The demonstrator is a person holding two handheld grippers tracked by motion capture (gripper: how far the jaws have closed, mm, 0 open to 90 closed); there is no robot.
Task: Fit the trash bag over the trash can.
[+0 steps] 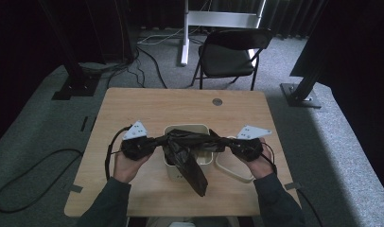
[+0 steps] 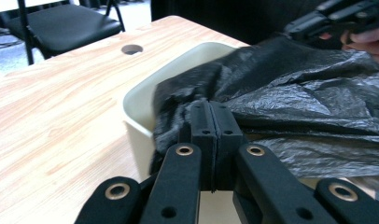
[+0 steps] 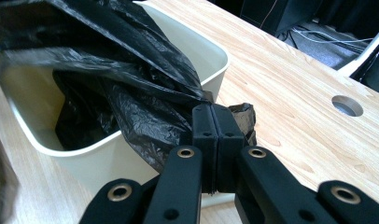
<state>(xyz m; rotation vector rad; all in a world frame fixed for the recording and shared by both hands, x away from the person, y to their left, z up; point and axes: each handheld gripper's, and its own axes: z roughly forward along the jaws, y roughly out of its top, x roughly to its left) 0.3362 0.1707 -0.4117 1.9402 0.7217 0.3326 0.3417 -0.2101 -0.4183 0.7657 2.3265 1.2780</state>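
The black plastic bag (image 1: pixel 185 153) is looking thin, shiny and super crinkly, bunched into ropey folds where it's being pinched. It's sitting over and partly inside the cream bin (image 1: pixel 173 170) in the middle of the table (image 1: pixel 147 106), stretched between both sides, with one long flap hanging down over the bin's near wall toward the person.

The left tongs (image 1: pixel 154 142) are clenching a bunched edge of the bag at the bin's left rim; in the left gripper view (image 2: pixel 211 116) the jaws are pressing flat together with plastic caught between them. The right tongs (image 1: pixel 226 144) are doing the same on the other side, clamping a wad of bag just past the bin's rim (image 3: pixel 211 116).

Around it: a white lid (image 1: pixel 235 170) is lying flat on the table just right of the bin, under the right hand. There's a round cable hole (image 1: pixel 217 101) near the far edge of the table, and a black folding chair (image 1: pixel 230 54) standing beyond it. The bag itself is covering most of the bin opening.
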